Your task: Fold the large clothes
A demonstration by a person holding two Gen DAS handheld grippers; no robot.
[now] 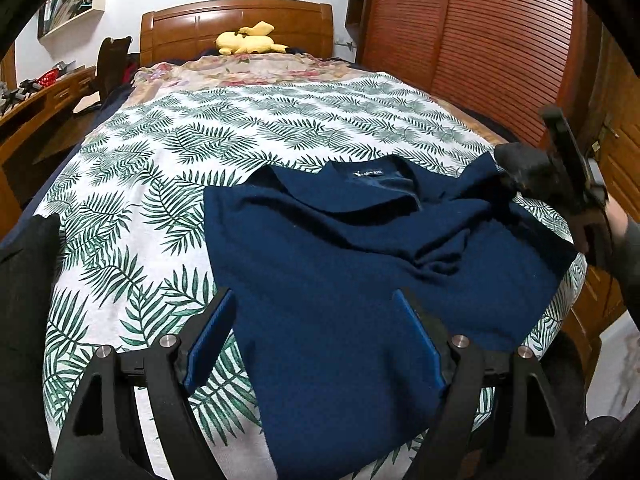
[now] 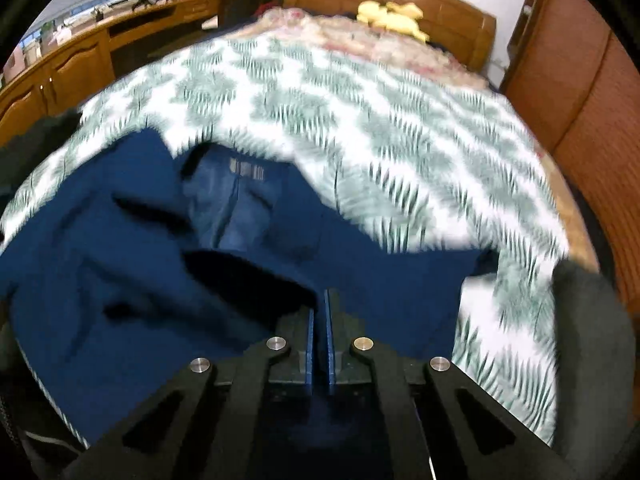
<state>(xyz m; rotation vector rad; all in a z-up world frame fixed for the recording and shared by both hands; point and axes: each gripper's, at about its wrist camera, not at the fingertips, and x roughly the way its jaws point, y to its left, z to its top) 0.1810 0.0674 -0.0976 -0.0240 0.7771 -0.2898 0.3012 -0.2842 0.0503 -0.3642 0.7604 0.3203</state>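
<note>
Right claw [image 2: 319, 312] angled down, seemingly pinching navy shirt [image 2: 140, 272]; left claw [image 1: 316, 312] agape

Only one bit of text: a small white brand label [image 1: 369, 173] inside the back of the collar of the navy sweater [image 1: 340, 280], at its far edge on the bed. Too small to read in the left wrist view, and in the right wrist view it's smeared into pale bars by motion blur. No other legible text, numbers or signs.
</note>
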